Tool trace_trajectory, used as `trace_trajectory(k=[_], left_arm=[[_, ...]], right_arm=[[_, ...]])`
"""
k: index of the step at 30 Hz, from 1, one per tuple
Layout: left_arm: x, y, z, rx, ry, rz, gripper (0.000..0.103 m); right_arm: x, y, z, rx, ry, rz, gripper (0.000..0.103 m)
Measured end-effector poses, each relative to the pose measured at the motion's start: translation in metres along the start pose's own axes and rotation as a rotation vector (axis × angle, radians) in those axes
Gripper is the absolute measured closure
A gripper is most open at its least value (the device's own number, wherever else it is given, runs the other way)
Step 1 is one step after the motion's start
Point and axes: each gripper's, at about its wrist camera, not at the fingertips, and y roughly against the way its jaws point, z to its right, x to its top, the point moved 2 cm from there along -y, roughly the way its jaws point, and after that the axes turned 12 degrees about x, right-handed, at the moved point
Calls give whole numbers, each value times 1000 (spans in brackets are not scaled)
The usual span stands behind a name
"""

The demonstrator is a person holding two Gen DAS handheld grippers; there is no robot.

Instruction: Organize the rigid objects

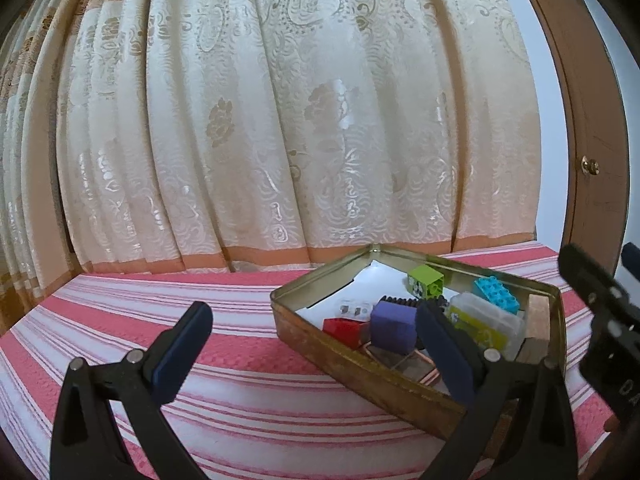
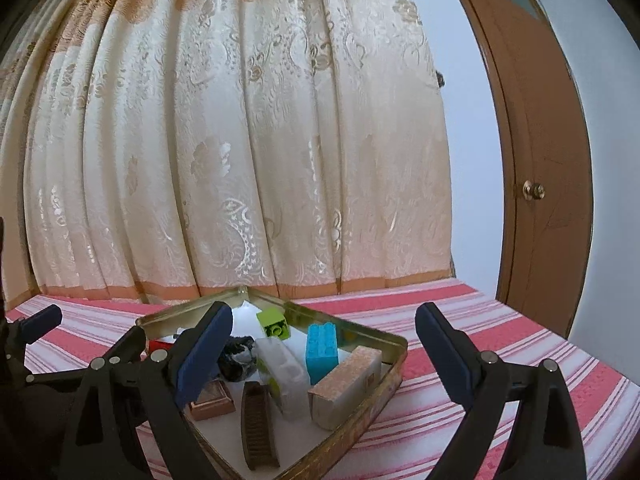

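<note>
Lying corner-on to both wide-open tools [image 1: 316,348] [image 2: 324,348], the tin [image 2: 352,436] holds blocks.

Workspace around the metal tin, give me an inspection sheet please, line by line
Surface: striped pink and white cloth.
Job's things: metal tin holding blue brick, green brick, purple block, red block, clear case, wooden block, brown comb.
Clutter: nothing seen.
Grippers: left gripper open, empty; right gripper open, empty.
Cables: nothing seen.
Surroundings: cream curtain, brown door.
</note>
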Motion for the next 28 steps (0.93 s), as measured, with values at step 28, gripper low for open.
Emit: trace_trajectory(k=[28], left_arm=[[0, 4, 3, 8, -20, 9, 0]], right_arm=[[2, 6, 7, -36, -25, 18, 7]])
